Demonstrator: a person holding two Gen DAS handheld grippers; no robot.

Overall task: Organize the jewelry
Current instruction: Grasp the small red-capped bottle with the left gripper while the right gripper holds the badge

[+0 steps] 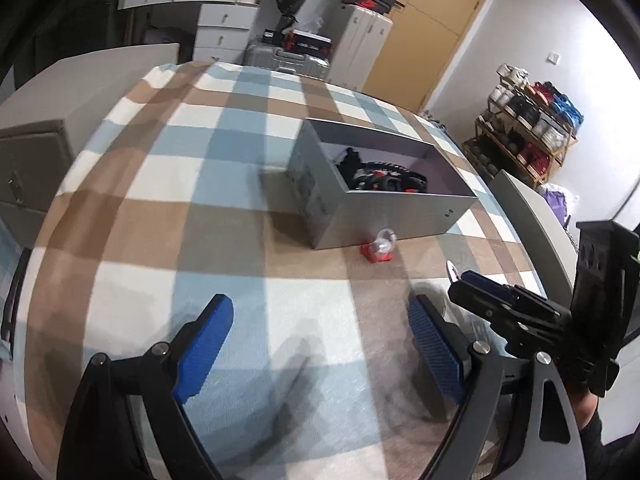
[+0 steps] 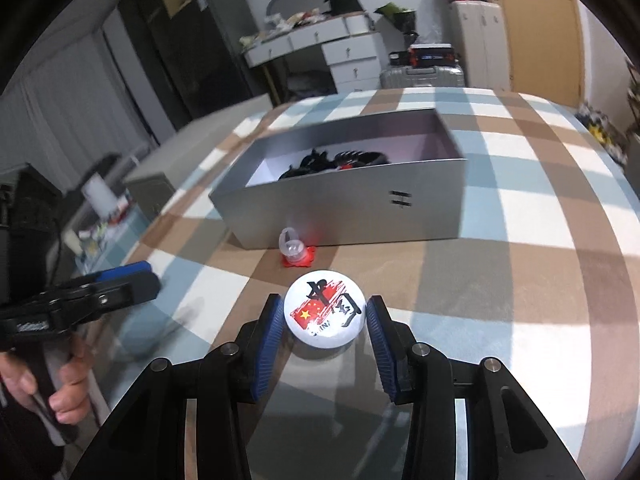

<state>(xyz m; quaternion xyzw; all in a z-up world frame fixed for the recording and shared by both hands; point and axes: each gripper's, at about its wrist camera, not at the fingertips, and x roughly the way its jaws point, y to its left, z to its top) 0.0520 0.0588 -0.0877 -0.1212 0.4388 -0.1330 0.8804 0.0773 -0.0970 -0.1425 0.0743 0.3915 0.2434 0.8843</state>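
My right gripper (image 2: 324,312) is shut on a round white badge (image 2: 324,314) printed with a red flag and black characters, its blue pads against the badge's two sides. In the left wrist view that gripper (image 1: 460,278) comes in from the right with the badge's white edge at its tip. My left gripper (image 1: 320,304) hovers open over the bedcover with nothing between its fingers. An open grey box (image 1: 384,216) (image 2: 340,216) holds dark black-and-red pieces (image 1: 380,178) (image 2: 336,162). A small red item with a clear dome (image 1: 380,250) (image 2: 296,252) lies against the box's near wall.
Everything rests on a bed with a blue, brown and white checked cover (image 1: 200,184). A grey cabinet (image 1: 28,176) stands left of the bed and a shoe rack (image 1: 524,136) to the right. A white desk (image 2: 316,44) and a suitcase (image 2: 420,76) stand beyond the bed.
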